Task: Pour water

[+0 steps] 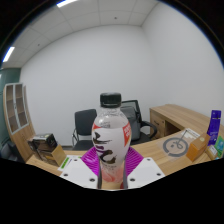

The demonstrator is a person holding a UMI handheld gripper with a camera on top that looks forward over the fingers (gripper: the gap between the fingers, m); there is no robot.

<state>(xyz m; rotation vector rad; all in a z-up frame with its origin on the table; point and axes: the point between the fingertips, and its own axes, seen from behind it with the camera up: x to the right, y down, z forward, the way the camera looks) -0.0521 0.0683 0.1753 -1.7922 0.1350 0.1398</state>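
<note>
A capped water bottle [111,135] stands upright, clamped between the gripper [111,172] and its pink pads, raised above a wooden desk [170,147]. Behind it sits a black office chair [88,127]; a round tin [178,146] rests on the desk.

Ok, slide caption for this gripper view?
Gripper shut on a capped bottle, held upright above a wooden desk.

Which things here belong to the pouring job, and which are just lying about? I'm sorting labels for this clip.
Job:
- bottle, black cap, upright, clamped between the gripper's fingers

Lying about:
- round dish on the desk, beyond the bottle
- blue box near the dish
- carton on the other side
- office chair behind the bottle
- cabinet by the wall
</note>
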